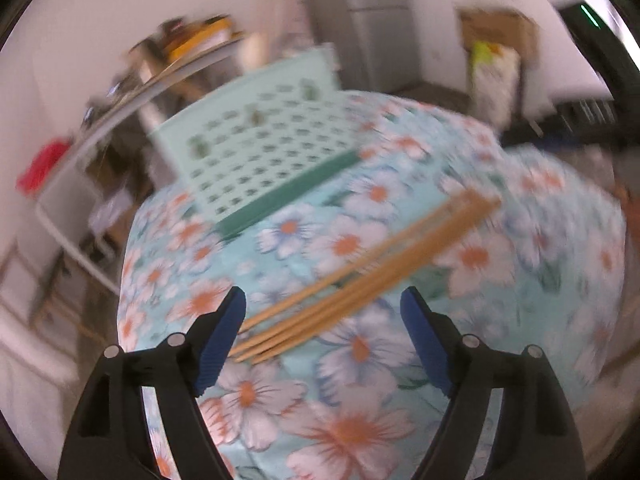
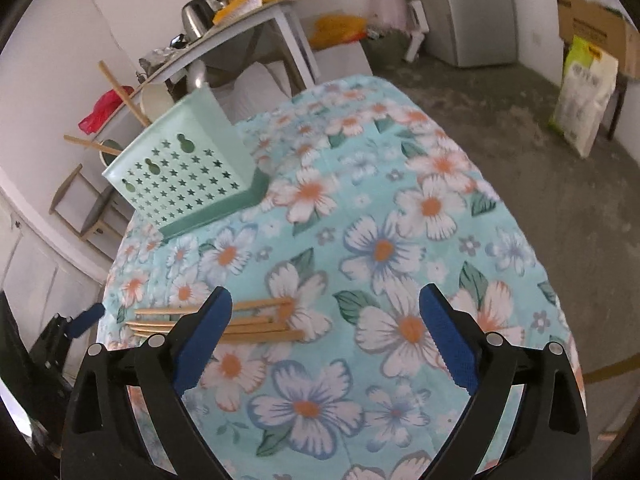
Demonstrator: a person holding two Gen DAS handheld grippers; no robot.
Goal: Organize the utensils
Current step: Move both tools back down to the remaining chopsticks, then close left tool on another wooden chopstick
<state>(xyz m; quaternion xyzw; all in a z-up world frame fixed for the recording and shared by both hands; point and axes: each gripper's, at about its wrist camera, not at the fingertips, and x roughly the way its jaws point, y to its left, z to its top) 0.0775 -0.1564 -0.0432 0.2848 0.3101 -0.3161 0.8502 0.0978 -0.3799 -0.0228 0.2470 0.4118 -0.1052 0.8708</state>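
Several wooden chopsticks [image 1: 360, 284] lie in a loose bundle on the floral tablecloth [image 1: 352, 400]. Their near tips rest between the fingers of my left gripper [image 1: 322, 304], close to its left pad, and nothing presses on them; the jaws stand wide open. A mint-green perforated utensil holder [image 1: 260, 148] lies tipped on its side at the table's far left. In the right wrist view the chopsticks [image 2: 256, 322] sit partly behind the left finger of my right gripper [image 2: 326, 296], which is open and empty over the cloth. The holder [image 2: 188, 176] lies beyond. A blue pad [image 2: 86, 320] of the left gripper shows at the left.
A cluttered side table with a kettle [image 2: 196, 16] stands behind the holder. A fridge [image 2: 476, 12], a cardboard box [image 2: 592, 20] and a white bag [image 2: 584, 92] stand across the bare floor. The tablecloth drops off at the right edge [image 2: 532, 240].
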